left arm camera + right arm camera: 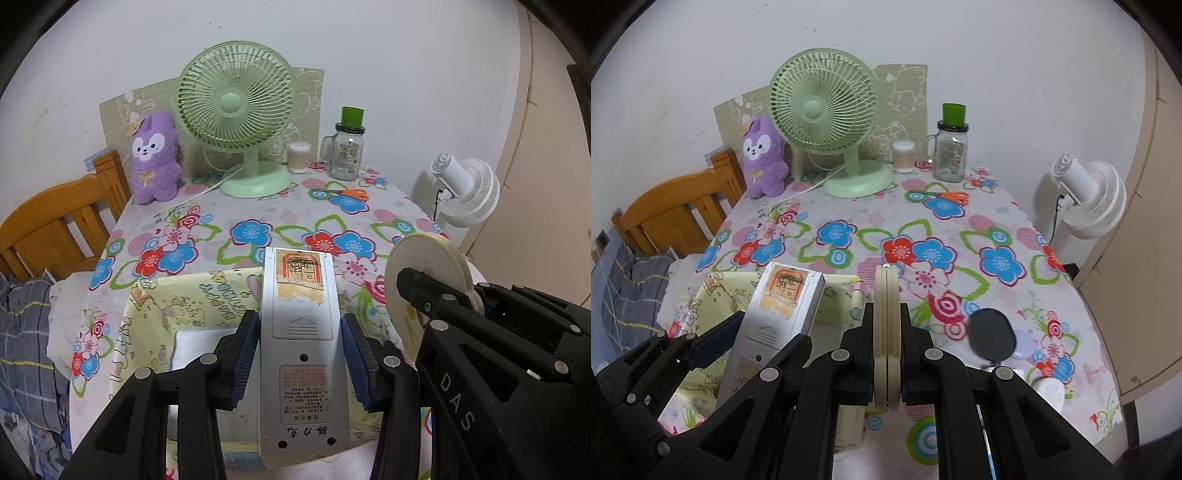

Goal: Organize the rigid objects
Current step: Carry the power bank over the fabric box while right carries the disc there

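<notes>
My left gripper (300, 354) is shut on a silver remote control (301, 332), back side up, held above a yellow cartoon-print box (173, 314) at the table's near edge. The remote also shows in the right wrist view (775, 317). My right gripper (886, 350) is shut on a cream round compact (886, 332), held on edge just right of the box; the compact also shows in the left wrist view (428, 273). The right gripper's black body (498, 350) sits close beside the left gripper.
On the floral tablecloth (923, 236) stand a green fan (827, 122), a purple plush (762, 162), a small jar (903, 157), a glass mug jar (951, 155) and orange scissors (945, 195). A dark oval mirror (991, 336) lies near right. A white fan (1089, 195) stands off the right edge.
</notes>
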Demonstrator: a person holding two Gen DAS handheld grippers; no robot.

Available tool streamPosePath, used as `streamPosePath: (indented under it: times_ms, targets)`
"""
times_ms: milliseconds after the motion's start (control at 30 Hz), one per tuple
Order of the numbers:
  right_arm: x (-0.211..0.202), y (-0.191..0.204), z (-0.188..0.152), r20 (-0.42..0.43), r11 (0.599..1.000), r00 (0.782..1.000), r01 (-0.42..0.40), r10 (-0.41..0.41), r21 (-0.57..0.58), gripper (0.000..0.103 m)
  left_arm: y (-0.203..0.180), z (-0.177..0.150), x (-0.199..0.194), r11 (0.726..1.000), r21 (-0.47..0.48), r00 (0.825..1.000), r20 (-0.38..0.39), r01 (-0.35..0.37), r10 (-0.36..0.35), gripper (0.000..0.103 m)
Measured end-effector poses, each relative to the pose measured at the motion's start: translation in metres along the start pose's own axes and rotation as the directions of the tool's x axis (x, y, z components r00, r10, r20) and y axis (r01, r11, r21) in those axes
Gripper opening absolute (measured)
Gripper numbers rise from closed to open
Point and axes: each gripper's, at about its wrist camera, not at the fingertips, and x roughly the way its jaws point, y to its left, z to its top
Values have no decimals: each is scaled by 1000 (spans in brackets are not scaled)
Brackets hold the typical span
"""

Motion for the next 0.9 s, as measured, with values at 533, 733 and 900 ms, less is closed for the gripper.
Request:
streamPosePath:
  times_ms: [533, 733, 900]
  targets:
    - [25, 39, 6, -27, 999, 999, -38, 38, -31, 12, 41, -2, 9, 999, -35, 999, -19, -35, 34, 46]
    - [38, 50, 2, -56, 998, 997, -48, 46, -38, 12, 53, -7, 19, 998, -48, 998, -45, -44, 41, 46]
    - [49, 57, -3, -81, 998, 996, -46, 43, -42, 12, 60, -13, 26, 997, -50, 997, -63, -53, 50, 46]
